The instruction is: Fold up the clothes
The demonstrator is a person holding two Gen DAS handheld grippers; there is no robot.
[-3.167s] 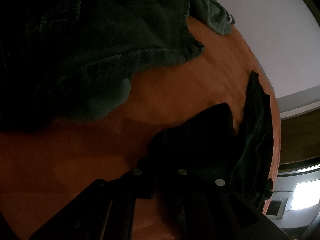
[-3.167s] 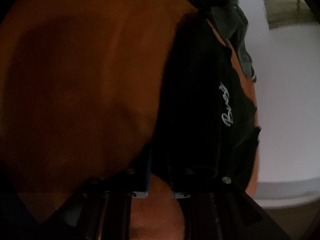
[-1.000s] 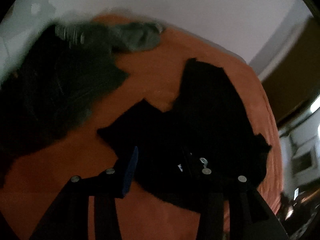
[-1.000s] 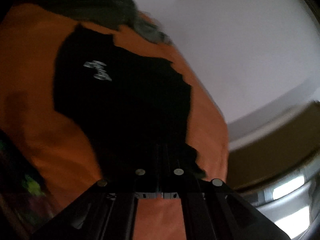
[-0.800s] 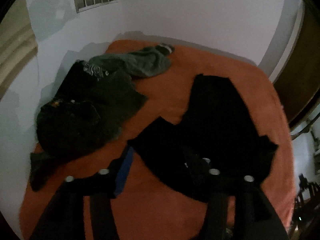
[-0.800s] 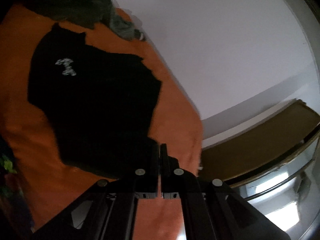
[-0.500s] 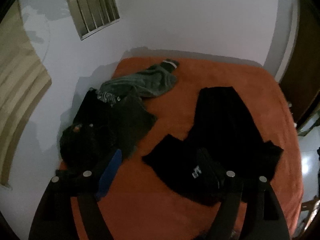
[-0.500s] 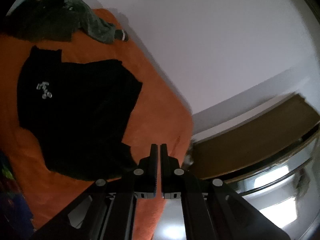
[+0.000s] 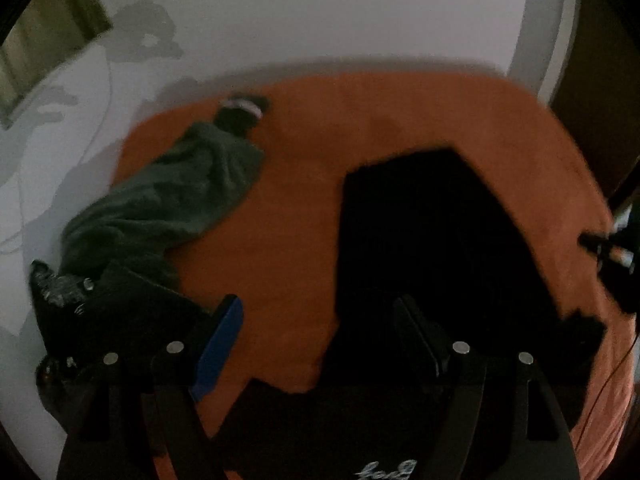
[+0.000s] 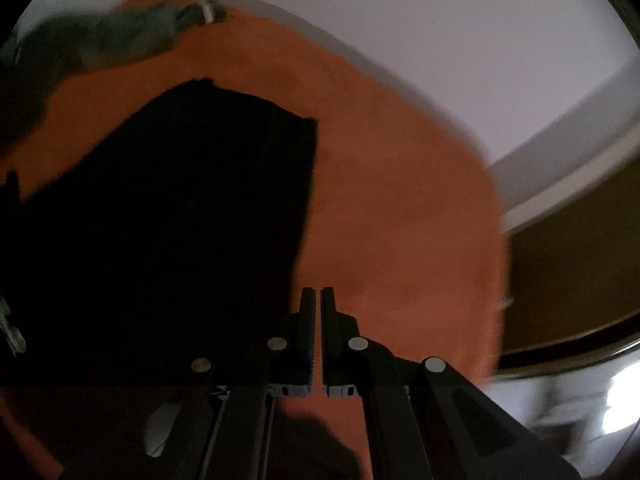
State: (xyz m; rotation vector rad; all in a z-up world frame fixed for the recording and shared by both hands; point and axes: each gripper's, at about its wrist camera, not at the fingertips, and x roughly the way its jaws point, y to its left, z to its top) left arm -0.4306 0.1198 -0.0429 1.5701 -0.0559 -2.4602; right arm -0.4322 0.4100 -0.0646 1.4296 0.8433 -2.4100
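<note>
A black T-shirt [image 9: 432,240] lies spread on the orange bed cover [image 9: 288,224], with white lettering [image 9: 388,470] near the bottom of the left wrist view. My left gripper [image 9: 320,320] hangs above its near edge, open, with nothing between the blue pad [image 9: 218,344] and the other finger. In the right wrist view the same shirt [image 10: 180,200] fills the left half. My right gripper [image 10: 318,300] hovers just past its right edge over bare cover, shut, with only a thin slit between the pads and nothing in it.
A grey-green garment [image 9: 168,204] and a dark heap of clothes [image 9: 100,312] lie along the bed's left side by the white wall [image 9: 320,12]. Brown woodwork [image 10: 568,248] stands beyond the bed's right edge. A dark object [image 9: 612,256] pokes in at the right.
3.2 s ago both grippers were shut on the black shirt close to the bed. It now lies released and flat. Both rose high, then dropped closer; the left is open, the right stays shut.
</note>
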